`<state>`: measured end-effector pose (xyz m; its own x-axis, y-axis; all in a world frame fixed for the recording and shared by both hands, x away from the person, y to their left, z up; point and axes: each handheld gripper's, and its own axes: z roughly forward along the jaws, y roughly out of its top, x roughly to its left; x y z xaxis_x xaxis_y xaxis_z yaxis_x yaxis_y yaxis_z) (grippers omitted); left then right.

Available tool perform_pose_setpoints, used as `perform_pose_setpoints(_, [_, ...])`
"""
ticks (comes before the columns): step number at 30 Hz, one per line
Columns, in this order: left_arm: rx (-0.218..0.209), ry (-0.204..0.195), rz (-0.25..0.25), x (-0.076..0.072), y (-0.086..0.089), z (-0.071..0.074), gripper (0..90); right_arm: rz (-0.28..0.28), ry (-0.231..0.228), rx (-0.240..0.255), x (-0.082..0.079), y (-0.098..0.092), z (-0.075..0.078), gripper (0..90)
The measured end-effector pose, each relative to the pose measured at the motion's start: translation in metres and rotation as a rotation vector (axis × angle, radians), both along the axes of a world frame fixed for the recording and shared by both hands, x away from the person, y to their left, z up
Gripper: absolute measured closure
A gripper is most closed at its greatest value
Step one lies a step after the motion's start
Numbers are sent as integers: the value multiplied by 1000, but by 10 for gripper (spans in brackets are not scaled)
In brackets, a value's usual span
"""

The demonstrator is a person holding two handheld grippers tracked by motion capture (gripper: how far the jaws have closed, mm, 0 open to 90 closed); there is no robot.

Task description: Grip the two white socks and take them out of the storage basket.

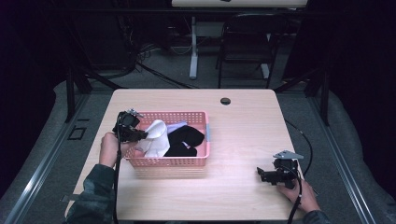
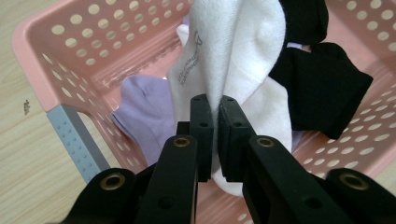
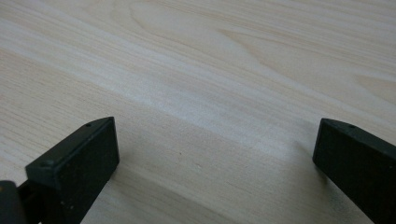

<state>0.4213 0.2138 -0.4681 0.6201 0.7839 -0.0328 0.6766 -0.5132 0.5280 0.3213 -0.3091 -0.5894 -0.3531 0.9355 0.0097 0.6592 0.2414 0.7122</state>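
- A person sits at a light wooden table point(image 1: 243, 135) holding a two-jaw gripper in each hand; a pink perforated basket point(image 1: 187, 162) stands on the table's left half.
- The left gripper point(image 2: 214, 105) is over the basket's left end, its jaws closed on a fold of a white sock point(image 2: 233, 51); the cloth is pinched between the two black pads.
- The white sock is partly raised above the pile, but its lower part is inside the basket, so it is judged gripped and not yet taken out.
- Beside it in the basket lie a lilac sock point(image 2: 144, 109) underneath and to the left, and black socks point(image 2: 317, 86) to the right, touching the white one.
- The right gripper point(image 1: 261, 175) rests low over bare table near the front right corner, well apart from the basket; its jaws stand wide open and hold nothing.
- No sock lies on the table outside the basket, so emptying or sorting appears to be at its start, with all socks left to move.
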Motion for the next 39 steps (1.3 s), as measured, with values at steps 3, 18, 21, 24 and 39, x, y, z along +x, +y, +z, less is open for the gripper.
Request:
perform_pose_setpoints(3, [-1,-4,-6,-1,-1,4,856,0,0,-1,0,0,0,0])
perform_pose_setpoints(18, [5,-55,-19,-1,-4,27,856,0,-1,0,0,0,0,0])
perform_pose_setpoints(21, [7,-65,-22,-1,-5,32,856,0,-1,-1,0,0,0,0])
perform_pose_setpoints(24, [8,-70,-28,0,-5,37,856,0,-1,-1,0,0,0,0])
perform_pose_setpoints(39, [16,-122,-27,3,-6,63,857,0,0,-1,0,0,0,0])
